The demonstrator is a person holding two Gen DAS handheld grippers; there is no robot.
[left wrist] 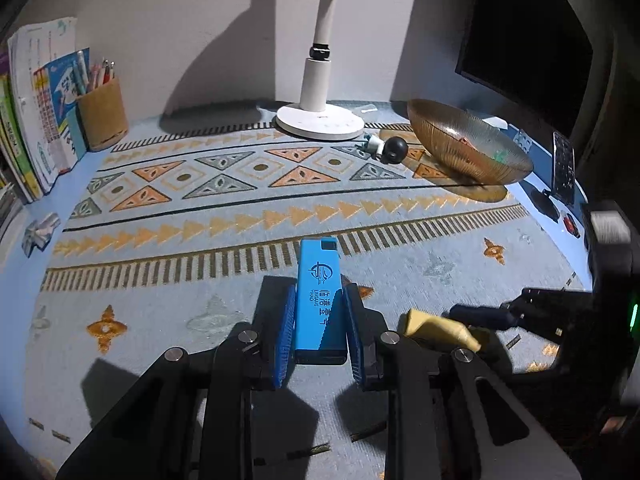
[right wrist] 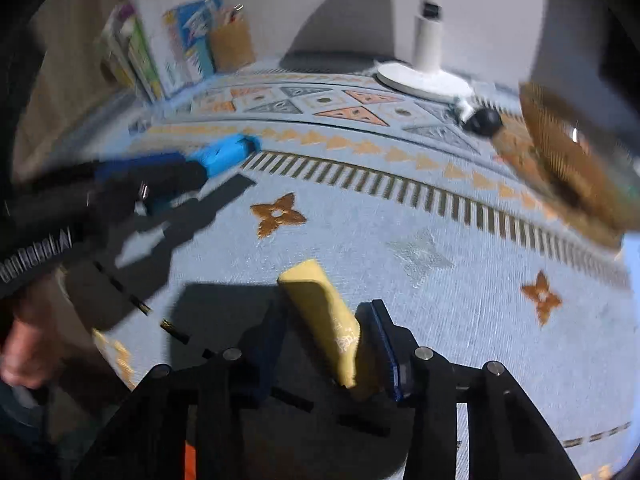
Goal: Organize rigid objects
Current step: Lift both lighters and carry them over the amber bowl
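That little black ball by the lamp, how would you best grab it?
Grip the black ball across its round middle, coming from the open mat side in front. The lamp base sits behind it, a small white piece touches its left, and the bowl crowds its right.

Yellow block (right wrist: 324,316) between gripper (right wrist: 328,344) fingers

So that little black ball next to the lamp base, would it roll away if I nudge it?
Probably yes: the black ball looks round and smooth, so a nudge would likely send it rolling. The woven mat may slow it a little. It lies against a small white piece, which might block it on that side; whether the two are joined I cannot tell.
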